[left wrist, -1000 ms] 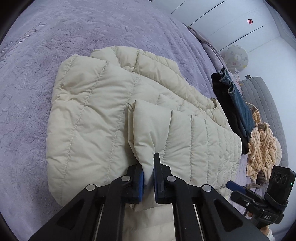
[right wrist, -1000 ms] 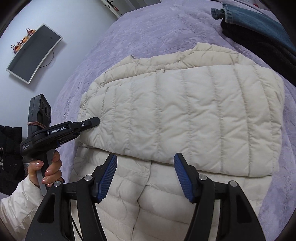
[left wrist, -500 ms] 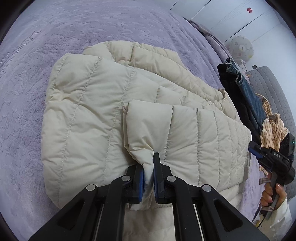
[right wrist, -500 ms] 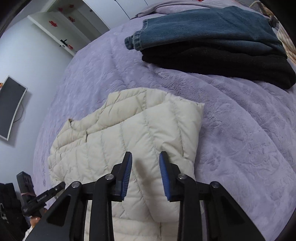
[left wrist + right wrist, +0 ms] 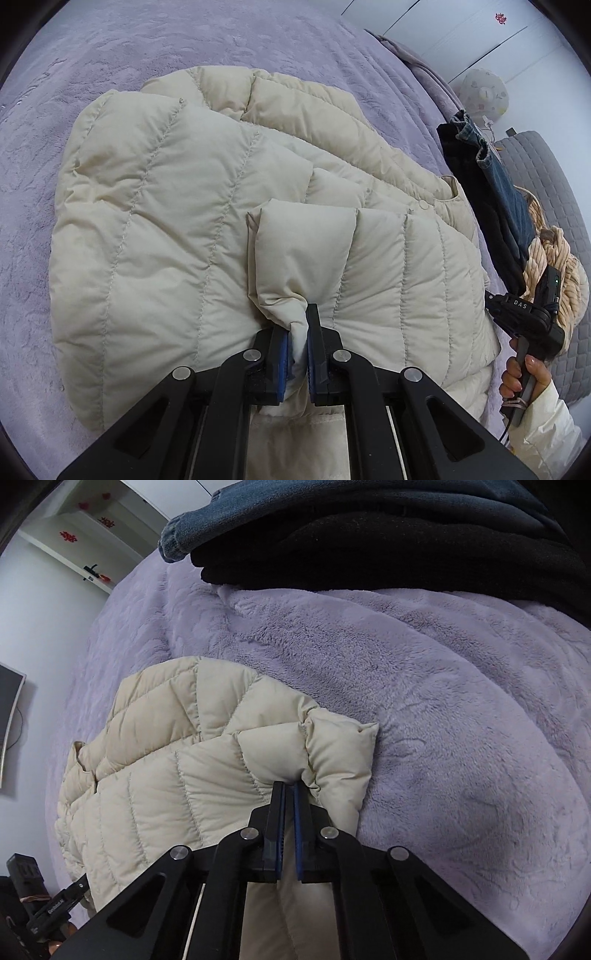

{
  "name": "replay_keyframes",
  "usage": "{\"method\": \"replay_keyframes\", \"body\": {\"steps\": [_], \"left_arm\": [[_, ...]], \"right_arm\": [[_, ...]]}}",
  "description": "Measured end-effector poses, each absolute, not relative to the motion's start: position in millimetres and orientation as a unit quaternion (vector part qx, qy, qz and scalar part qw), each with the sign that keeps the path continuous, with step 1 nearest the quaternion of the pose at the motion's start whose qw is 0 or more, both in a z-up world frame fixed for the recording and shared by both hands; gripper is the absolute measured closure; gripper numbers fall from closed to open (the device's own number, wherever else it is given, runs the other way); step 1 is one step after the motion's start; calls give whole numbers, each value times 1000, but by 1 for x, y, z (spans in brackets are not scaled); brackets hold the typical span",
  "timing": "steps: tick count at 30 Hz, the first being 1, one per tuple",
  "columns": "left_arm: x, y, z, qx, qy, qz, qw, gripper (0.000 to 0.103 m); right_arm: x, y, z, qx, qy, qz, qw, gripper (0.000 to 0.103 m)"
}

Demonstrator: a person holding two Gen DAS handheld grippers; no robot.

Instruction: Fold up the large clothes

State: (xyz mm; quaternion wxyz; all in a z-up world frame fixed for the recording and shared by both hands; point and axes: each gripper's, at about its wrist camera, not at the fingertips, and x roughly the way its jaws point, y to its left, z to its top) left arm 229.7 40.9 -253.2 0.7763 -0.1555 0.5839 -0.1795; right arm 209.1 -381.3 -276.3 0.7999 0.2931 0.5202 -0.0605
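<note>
**Cream puffer jacket on lilac bedspread, both grippers clamped on it**

Moved since a second ago: the right gripper (image 5: 289, 794), then held wide above the middle of the jacket, has travelled to the garment's outer corner, and its jaws have just been closing; they now pinch a fold of the quilted fabric there, blue pads nearly together. Unmoved, more or less: the left gripper (image 5: 298, 334), clenched as before on a tuck of the folded-over panel.

Lilac plush bedspread (image 5: 461, 720): covers the whole bed, embossed pile, carries everything listed below.

Cream puffer jacket (image 5: 155, 229): quilted in channels, lying flat on the bedspread in layers, one panel doubled over the top. Its collar with a snap button shows in the left wrist view, toward the stacked clothes. The corner gripped by the right gripper puckers up and overhangs bare bedspread.

Black garment (image 5: 406, 550): folded, lying on the bedspread beyond the jacket, well apart from it.

Blue jeans (image 5: 229, 520): folded, lying on top of the black garment, hem toward the wall.

Tan knitted item (image 5: 554, 266): heaped past the stacked clothes, beside a grey quilted cushion (image 5: 546, 177).

Person's hand (image 5: 524, 373): white sleeve, wrapped round the handle of the right gripper, at the jacket's far edge in the left wrist view.

Wall screen (image 5: 9, 731): dark, at the left edge of the right wrist view.
</note>
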Motion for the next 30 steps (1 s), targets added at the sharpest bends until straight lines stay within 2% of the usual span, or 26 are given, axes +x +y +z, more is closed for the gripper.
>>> {"method": "replay_keyframes", "body": {"steps": [10,24,30], "left_arm": [[230,37,-248,-145,583,-177,780,93],[222,49,-192,-100,538,-172,819,93],[223,55,-196,-70,547,-138,823,93]], "right_arm": [[180,-377,-259,256,527,-68,807,101],[178,-365,-257,233,535,-59,810,100],[179,-365,-261,229,543,-66,805,100]]}}
